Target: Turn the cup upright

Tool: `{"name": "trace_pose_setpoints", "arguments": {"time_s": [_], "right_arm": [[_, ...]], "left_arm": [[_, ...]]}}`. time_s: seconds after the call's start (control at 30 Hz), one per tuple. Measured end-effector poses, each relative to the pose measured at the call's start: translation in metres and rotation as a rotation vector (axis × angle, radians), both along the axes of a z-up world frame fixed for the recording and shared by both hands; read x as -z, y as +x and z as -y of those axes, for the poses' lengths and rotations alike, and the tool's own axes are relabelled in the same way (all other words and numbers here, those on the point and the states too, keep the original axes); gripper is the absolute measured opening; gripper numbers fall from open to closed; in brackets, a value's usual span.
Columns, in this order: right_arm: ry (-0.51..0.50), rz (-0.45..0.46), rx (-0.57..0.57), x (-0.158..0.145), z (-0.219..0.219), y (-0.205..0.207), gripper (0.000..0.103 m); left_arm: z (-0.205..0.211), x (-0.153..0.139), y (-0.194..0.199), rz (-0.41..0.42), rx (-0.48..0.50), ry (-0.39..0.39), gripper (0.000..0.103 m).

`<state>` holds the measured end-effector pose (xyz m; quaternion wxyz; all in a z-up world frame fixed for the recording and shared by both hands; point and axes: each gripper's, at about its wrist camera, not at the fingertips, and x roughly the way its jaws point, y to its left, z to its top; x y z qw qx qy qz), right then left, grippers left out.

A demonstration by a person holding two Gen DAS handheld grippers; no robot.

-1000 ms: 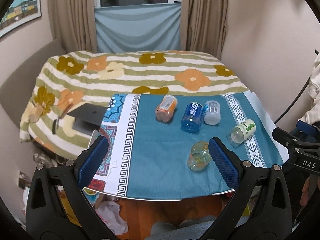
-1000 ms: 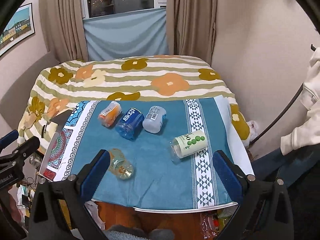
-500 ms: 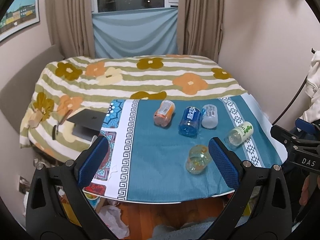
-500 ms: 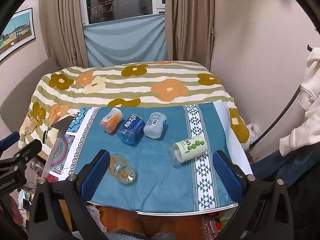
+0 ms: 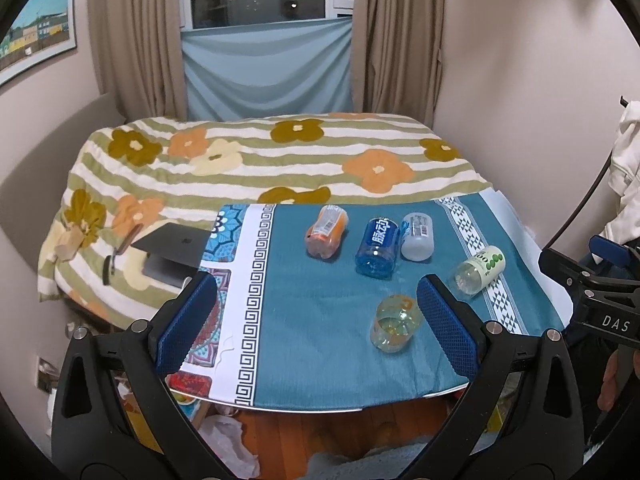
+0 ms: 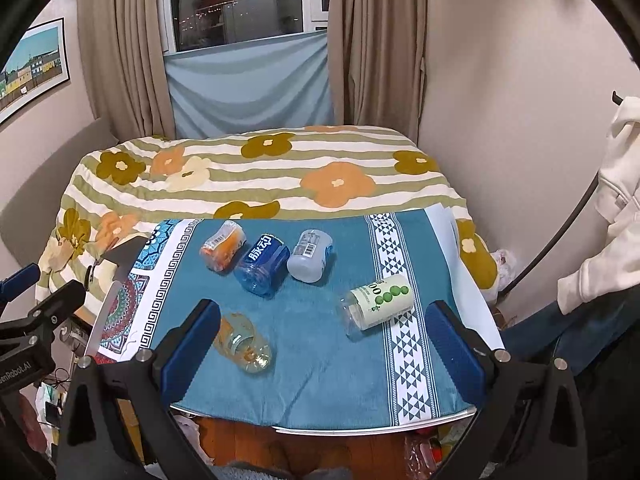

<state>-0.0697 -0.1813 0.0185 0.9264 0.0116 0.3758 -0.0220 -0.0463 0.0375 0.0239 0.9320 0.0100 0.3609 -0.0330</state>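
Going left to right across the teal tablecloth (image 6: 320, 344): nothing is held by the left gripper (image 5: 316, 320), its blue pads spread wide and hovering off the near edge of the table. Five cut-down bottle cups are all lying on their sides, none upright.

Along the far edge, a row of three is seen: an orange cup (image 6: 222, 245) nearest the far-left corner, a blue cup (image 6: 262, 264) just beside it, touching or nearly so, and a grey-white cup (image 6: 310, 255) next along.

Nearer the front edge, a clear yellowish cup (image 6: 243, 344) is found left of the middle, tipped over with its open mouth towards the near edge. Over by the patterned white stripe on the right, a green-dotted cup (image 6: 376, 306) is lying on its side too, mouth pointing near-left.

The right gripper (image 6: 324, 344) is also wide open and empty, held back from the near edge.

So the step in hand looks like an approach/lineup, with no cup gripped. Which cup gets picked can't be settled from this. Whichever it is, the fingers would need to be brought down across the cup's curved wall, closed gently since thin plastic is likely to squash or roll, then the cup rotated mouth-up and set down.
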Motion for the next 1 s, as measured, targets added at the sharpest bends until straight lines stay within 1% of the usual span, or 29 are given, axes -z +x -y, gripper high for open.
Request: {"name": "trace_pose_setpoints", "arguments": {"time_s": [0.73, 1.0], "right_arm": [[0.0, 0.004, 0.0, -0.003, -0.002, 0.008, 0.102], [-0.001, 0.004, 0.0, -0.003, -0.002, 0.008, 0.102]], "left_arm": [[-0.001, 0.0, 0.013, 0.009, 0.01, -0.01, 0.103], [-0.004, 0.002, 0.017, 0.007, -0.003, -0.022, 0.103]]}}
